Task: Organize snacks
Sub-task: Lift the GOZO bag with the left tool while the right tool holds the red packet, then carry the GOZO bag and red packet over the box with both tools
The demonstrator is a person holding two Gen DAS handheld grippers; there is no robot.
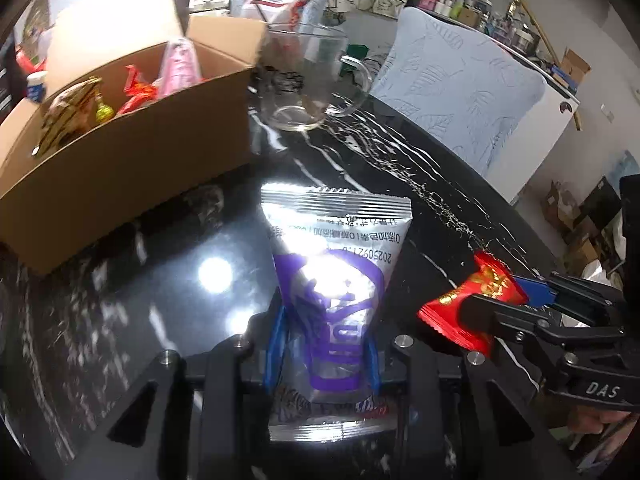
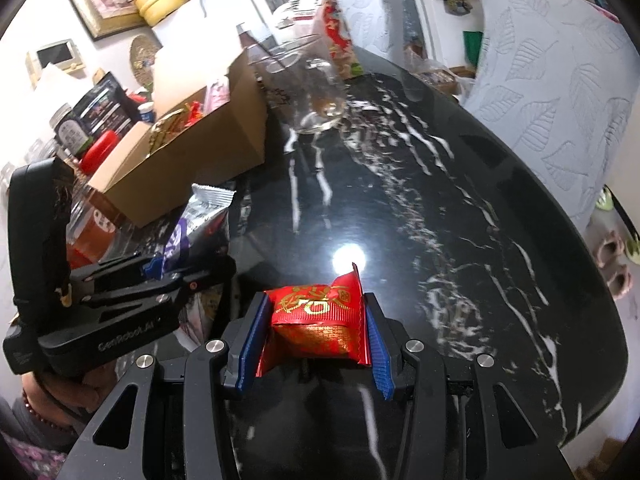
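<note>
Clamped between the left gripper's (image 1: 326,354) blue pads sat the silver-and-purple packet (image 1: 334,280), just in front of the cardboard box (image 1: 132,172), while the right gripper (image 2: 316,344) pinched the red snack pack (image 2: 316,320) further out from that box. Both packs hovered over the black marble table (image 2: 440,240), not yet boxed. Slick foil could slide free mid-carry, or an arm swinging boxward might clip the glass mug (image 1: 316,84) standing beside the box.

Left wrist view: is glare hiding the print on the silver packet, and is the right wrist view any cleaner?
Left wrist view: lamp glare burns out the middle of the silver packet, and reflections spot the table. Right wrist view: one bright spot on the table, just beyond the sharp, readable red packet.
</note>
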